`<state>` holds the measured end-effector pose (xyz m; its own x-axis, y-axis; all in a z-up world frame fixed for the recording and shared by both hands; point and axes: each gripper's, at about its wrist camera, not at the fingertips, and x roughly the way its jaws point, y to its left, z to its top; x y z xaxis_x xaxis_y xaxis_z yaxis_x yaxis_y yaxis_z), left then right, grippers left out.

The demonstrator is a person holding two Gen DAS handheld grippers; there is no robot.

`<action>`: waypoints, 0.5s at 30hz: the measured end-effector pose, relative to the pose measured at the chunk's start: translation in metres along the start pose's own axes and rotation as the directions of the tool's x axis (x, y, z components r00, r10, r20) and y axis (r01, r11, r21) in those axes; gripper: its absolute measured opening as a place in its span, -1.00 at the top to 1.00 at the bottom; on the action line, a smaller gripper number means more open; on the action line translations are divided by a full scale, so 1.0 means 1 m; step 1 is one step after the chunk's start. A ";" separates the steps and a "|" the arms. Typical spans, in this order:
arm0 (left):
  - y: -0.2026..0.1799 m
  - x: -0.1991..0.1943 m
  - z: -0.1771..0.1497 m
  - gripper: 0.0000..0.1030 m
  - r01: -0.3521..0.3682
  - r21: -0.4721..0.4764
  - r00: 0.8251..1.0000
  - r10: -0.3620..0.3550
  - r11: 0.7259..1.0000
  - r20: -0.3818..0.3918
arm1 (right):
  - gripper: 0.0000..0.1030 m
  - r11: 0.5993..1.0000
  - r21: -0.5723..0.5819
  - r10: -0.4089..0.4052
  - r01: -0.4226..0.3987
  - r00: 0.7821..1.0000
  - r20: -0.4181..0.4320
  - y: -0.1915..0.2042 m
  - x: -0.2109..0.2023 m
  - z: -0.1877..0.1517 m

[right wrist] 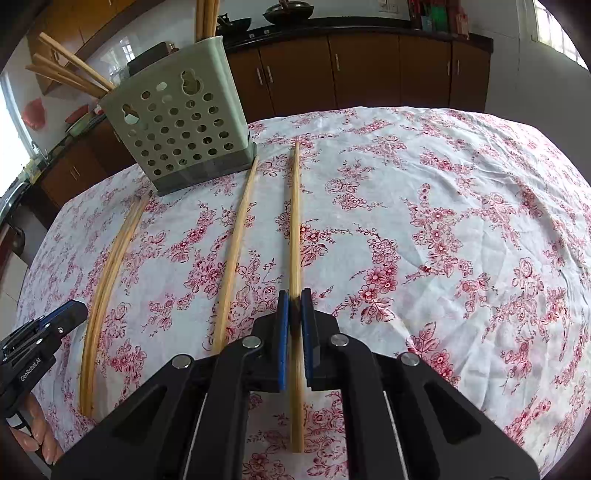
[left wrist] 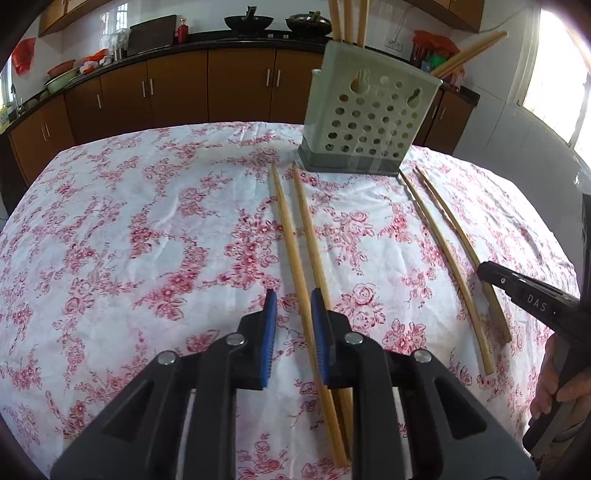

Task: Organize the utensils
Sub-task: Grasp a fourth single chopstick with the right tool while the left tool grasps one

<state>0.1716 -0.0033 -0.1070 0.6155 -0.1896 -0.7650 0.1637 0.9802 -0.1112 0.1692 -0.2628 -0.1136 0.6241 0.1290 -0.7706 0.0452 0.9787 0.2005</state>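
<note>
1. Left gripper [left wrist: 293,293]: I read its blue-padded jaws as spread. One light bamboo chopstick [left wrist: 291,243] runs lengthwise between them, lying on the tabletop [left wrist: 129,221], which is covered by a white cloth with a red floral print. A gap shows between the left pad and this stick. A neighbouring bamboo stick [left wrist: 306,206] lies just beside it and passes under the right jaw.

2. Right gripper [right wrist: 294,293]: its jaws are pressed together on the outermost bamboo chopstick [right wrist: 295,206], pinching it near its thick end. The stick's far tip points toward the back of the tabletop. A fourth chopstick [right wrist: 236,243] lies near it on the left, apart from it; its far tip reaches the base of the holder.

3. Holder: the pale green perforated plastic chopstick holder [left wrist: 369,118] stands upright on its grey base at the far side of the tabletop. Several chopsticks [left wrist: 347,18] already stand in it, some leaning outward.

4. A hand [left wrist: 554,384] grips the right tool's handle.
</note>
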 end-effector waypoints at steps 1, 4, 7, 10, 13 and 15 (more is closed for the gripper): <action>-0.002 0.002 -0.001 0.64 -0.003 0.007 1.000 0.003 1.000 -0.008 | 0.85 1.000 -0.003 -0.002 0.002 1.000 0.001 0.000 0.000 0.000; -0.007 0.006 -0.003 0.65 -0.019 0.034 1.000 0.019 0.999 -0.019 | 0.85 1.000 -0.020 -0.006 0.006 1.000 0.001 0.002 -0.001 0.000; -0.011 0.008 -0.005 0.66 -0.045 0.061 0.999 0.046 0.997 -0.013 | 0.84 1.000 -0.029 0.005 -0.005 1.000 -0.006 0.002 -0.003 -0.002; -0.009 0.011 -0.001 0.82 -0.073 0.057 0.997 0.074 0.996 -0.013 | 0.84 0.999 -0.043 0.007 -0.007 1.000 -0.003 0.002 -0.003 -0.003; 0.003 0.015 0.007 0.84 -0.096 0.039 0.995 0.097 0.995 -0.013 | 0.85 0.998 -0.059 -0.001 0.001 1.000 -0.001 0.003 -0.002 -0.001; 0.015 0.017 0.013 0.84 -0.121 0.018 0.993 0.121 0.992 -0.014 | 0.85 0.998 -0.054 -0.021 0.021 1.000 0.007 0.001 0.001 0.004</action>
<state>0.1945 0.0073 -0.1138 0.6200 -0.0685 -0.7816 0.1023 0.9947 -0.0061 0.1729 -0.2621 -0.1122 0.6283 0.1076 -0.7705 0.0159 0.9884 0.1510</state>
